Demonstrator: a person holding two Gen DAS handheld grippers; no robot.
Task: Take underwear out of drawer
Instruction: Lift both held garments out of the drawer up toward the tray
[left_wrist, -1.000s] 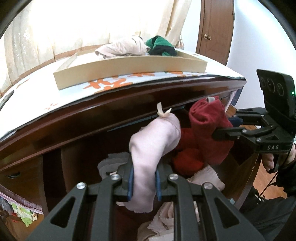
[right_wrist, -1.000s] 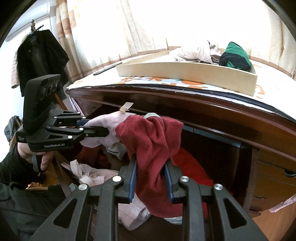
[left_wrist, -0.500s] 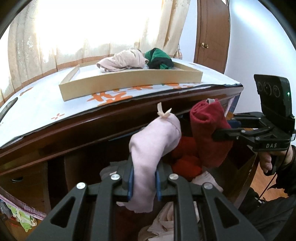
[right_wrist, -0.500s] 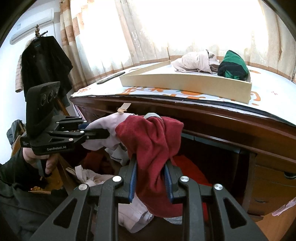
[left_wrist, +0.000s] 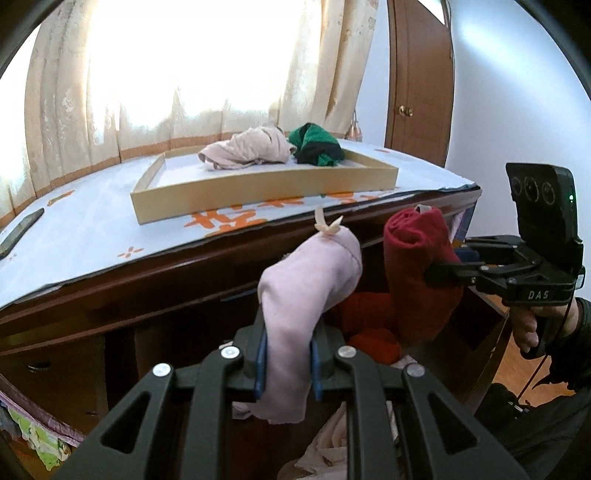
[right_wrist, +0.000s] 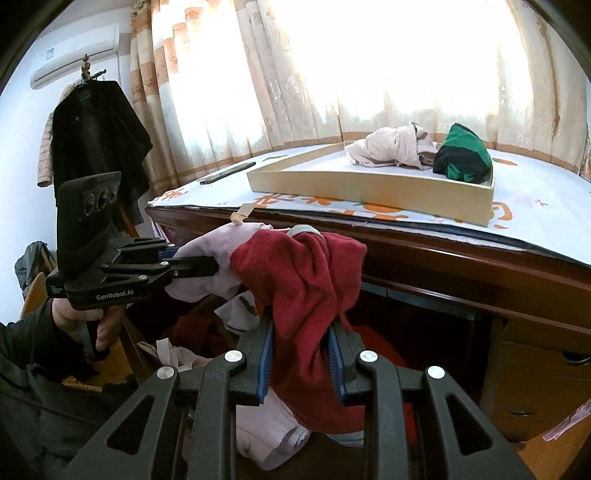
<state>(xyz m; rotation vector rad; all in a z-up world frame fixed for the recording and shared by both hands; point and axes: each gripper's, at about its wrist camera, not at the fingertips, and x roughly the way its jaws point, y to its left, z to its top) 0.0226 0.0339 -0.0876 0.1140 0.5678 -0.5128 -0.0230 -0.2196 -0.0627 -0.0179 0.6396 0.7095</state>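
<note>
My left gripper (left_wrist: 287, 363) is shut on pale pink underwear (left_wrist: 306, 291), held above the open drawer. It also shows in the right wrist view (right_wrist: 207, 264). My right gripper (right_wrist: 301, 363) is shut on dark red underwear (right_wrist: 306, 295), also held above the drawer, just right of the pink piece; the red piece shows in the left wrist view (left_wrist: 417, 266). The open drawer (left_wrist: 484, 332) below holds more red and pale garments (left_wrist: 369, 332). Both pieces hang level with the desk's front edge.
A shallow cardboard tray (left_wrist: 258, 192) sits on the desk top (left_wrist: 92, 229) with a beige garment (left_wrist: 247, 149) and a green-black one (left_wrist: 316, 146) in it. A phone (left_wrist: 20, 229) lies at the left. A coat (right_wrist: 96, 136) hangs at far left.
Both grippers have risen with their garments, from inside the drawer opening to about the height of the desk top. Both grips are unchanged.
</note>
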